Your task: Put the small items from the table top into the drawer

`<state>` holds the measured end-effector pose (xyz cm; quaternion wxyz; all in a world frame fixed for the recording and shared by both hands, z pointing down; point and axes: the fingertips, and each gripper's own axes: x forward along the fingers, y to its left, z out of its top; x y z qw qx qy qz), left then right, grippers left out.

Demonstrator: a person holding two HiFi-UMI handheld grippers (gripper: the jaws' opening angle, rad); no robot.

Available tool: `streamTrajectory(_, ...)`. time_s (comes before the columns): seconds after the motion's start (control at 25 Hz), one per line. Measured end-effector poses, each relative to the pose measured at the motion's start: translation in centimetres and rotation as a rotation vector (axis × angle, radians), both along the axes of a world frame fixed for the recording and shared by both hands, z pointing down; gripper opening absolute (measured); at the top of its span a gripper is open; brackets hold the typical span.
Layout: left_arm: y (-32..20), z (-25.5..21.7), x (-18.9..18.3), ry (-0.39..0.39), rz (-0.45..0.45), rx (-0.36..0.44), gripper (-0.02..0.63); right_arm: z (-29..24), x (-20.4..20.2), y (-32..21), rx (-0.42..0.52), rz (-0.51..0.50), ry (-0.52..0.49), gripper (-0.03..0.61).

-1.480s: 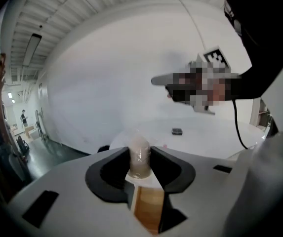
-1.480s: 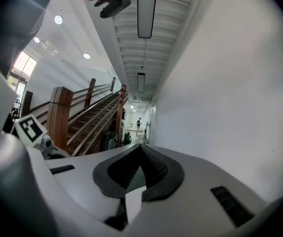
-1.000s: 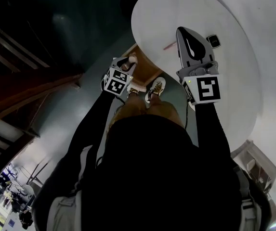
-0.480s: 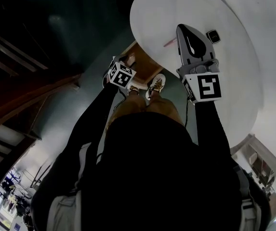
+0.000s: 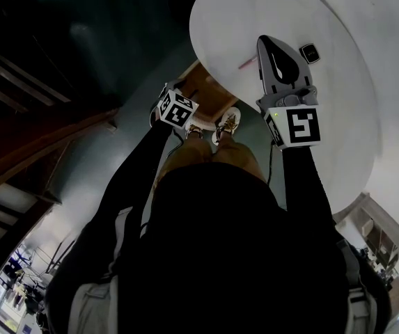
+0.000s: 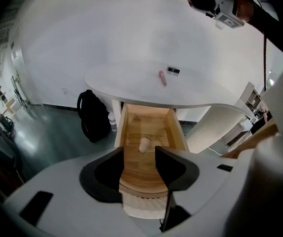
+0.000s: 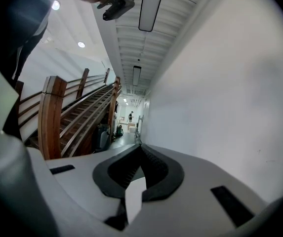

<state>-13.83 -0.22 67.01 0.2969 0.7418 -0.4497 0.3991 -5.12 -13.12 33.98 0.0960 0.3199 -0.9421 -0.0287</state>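
- Now the left tool (image 6: 139, 153) is hanging released, jaws having just been opening, empty; the pale item (image 6: 144, 144) is lying in the drawer (image 6: 122, 127) beyond.
- Meanwhile the right tool (image 7: 140, 151) is idling clenched.
- Lifting straight out is probably looking safest.

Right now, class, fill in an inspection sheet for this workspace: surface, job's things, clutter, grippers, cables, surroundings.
Surface: round white table.
Job's things: pink item and small black item on the table; pale item in the open wooden drawer.
Clutter: black backpack on the floor.
Grippers: left gripper open, aimed at the drawer, its jaws have just been opening, nothing between them; right gripper shut.
Cables: thin dark cord hanging below the person's arm.
Surroundings: wooden staircase, white wall.
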Motion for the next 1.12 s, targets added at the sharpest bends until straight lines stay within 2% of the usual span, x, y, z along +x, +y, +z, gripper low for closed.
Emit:
streamTrajectory(0.16, -0.5, -1.0, -0.3, 0.002, -0.011, 0.027, 0.212, -0.1, 0.4, -0.1, 0.006, 0.020, -0.007, 0.026)
streamTrajectory(0.28, -1.8, -3.5, -0.8, 0.016, -0.041, 0.090, 0.210, -0.1, 1.0, -0.5, 0.010, 0.048, -0.016, 0.026)
streamTrajectory(0.52, -6.1, -13.6, -0.8, 0.055, -0.044, 0.343, 0.210, -1.0, 2.4, -1.2, 0.038, 0.113, -0.027, 0.026)
streamTrajectory(0.76, -9.5, -24.7, 1.4, 0.124, -0.014, 0.617, 0.210, -2.4, 4.6, -1.7, 0.057, 0.181, -0.044, 0.026)
streamTrajectory(0.96, -11.1, -32.6, 2.0, 0.139, -0.020, 0.825, 0.210, -3.6, 6.1, -1.7, 0.098, 0.202, -0.048, 0.026)
streamTrajectory(1.04, -11.4, -34.5, 2.5, 0.137, 0.003, 0.878, 0.209, -3.6, 6.9, -1.6, 0.099, 0.218, -0.041, 0.026)
streamTrajectory(1.12, -11.8, -34.6, 3.3, 0.142, 0.026, 0.877, 0.209, -3.5, 8.0, -1.7, 0.089, 0.246, -0.042, 0.026)
